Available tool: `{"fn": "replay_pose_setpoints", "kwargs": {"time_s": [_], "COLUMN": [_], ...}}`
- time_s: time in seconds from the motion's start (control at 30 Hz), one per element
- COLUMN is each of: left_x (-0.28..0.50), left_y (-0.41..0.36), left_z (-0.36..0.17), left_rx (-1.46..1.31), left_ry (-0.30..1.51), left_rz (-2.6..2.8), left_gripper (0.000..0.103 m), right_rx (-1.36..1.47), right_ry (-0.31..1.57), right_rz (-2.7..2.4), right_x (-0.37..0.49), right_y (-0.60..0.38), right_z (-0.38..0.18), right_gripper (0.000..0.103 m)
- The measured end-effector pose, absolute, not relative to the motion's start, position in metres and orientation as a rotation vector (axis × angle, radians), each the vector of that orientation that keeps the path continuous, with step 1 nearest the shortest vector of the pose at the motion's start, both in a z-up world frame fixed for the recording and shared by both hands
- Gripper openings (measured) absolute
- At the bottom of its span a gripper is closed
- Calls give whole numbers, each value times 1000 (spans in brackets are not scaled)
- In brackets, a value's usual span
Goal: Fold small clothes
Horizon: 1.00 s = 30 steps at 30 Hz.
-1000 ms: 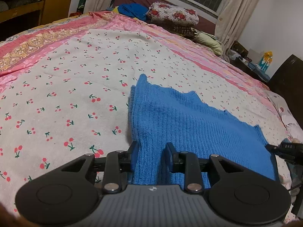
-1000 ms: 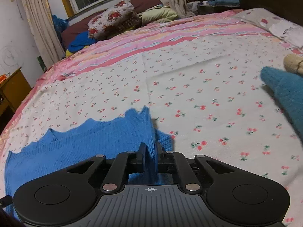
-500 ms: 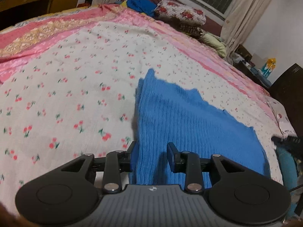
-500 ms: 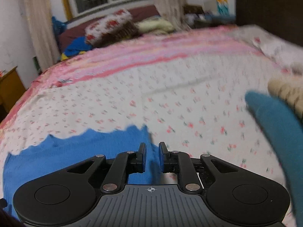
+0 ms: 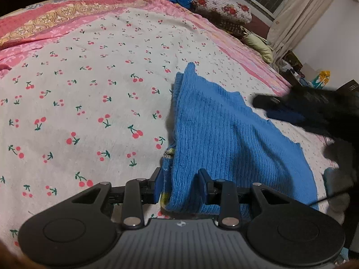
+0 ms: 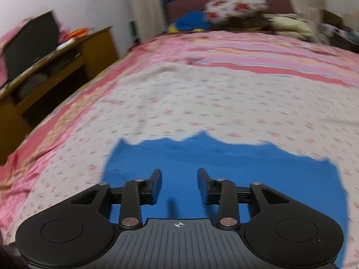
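Blue ribbed knit, a small garment [image 5: 224, 139], lies flat on the bed [image 5: 89, 89] with its left edge doubled over, so one fold looks made and further folds and squaring seem left. Left gripper [image 5: 180, 185] has the near folded edge bunched between its half-spread jaws; whether they pinch it I cannot tell. Right gripper [image 6: 179, 185] hovers above the cloth, jaws opening with nothing between them. Soft cherry-print cotton sheet, pink striped border at the far side.

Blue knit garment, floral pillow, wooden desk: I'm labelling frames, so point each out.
blue knit garment [image 5: 226, 143], left wrist view, middle of ribbed panel
floral pillow [image 5: 224, 11], left wrist view, top face
wooden desk [image 6: 94, 44], right wrist view, side panel
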State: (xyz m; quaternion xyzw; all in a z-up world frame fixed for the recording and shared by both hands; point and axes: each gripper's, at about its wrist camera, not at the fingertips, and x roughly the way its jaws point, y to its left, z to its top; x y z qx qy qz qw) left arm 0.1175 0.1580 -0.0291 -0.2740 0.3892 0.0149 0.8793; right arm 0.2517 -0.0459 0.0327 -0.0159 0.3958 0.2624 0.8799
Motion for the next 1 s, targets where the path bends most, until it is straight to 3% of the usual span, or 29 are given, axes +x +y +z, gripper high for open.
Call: {"fn": "replay_pose_setpoints", "kwargs": {"time_s": [0.23, 0.4, 0.63, 0.73, 0.9, 1.0], "left_x": [117, 118, 120, 120, 117, 113], "left_y": [160, 160, 163, 163, 163, 161], "left_z": [-29, -30, -32, -31, -25, -21], "left_rx": [-583, -586, -592, -599, -588, -558], "left_ry": [820, 826, 833, 828, 798, 760], "left_rz": [20, 18, 13, 14, 24, 39], "left_gripper": [39, 39, 39, 39, 40, 49], "right_rx": [-110, -216, -401, -426, -384, -309], "right_ry": [893, 920, 914, 892, 894, 907], "right_rz": [620, 631, 578, 550, 548, 559], "right_x": [261, 260, 263, 262, 267, 271], "right_y": [17, 54, 89, 90, 77, 64], "right_z": [17, 7, -19, -23, -16, -8], "right_gripper": [39, 49, 51, 42, 16, 12]}}
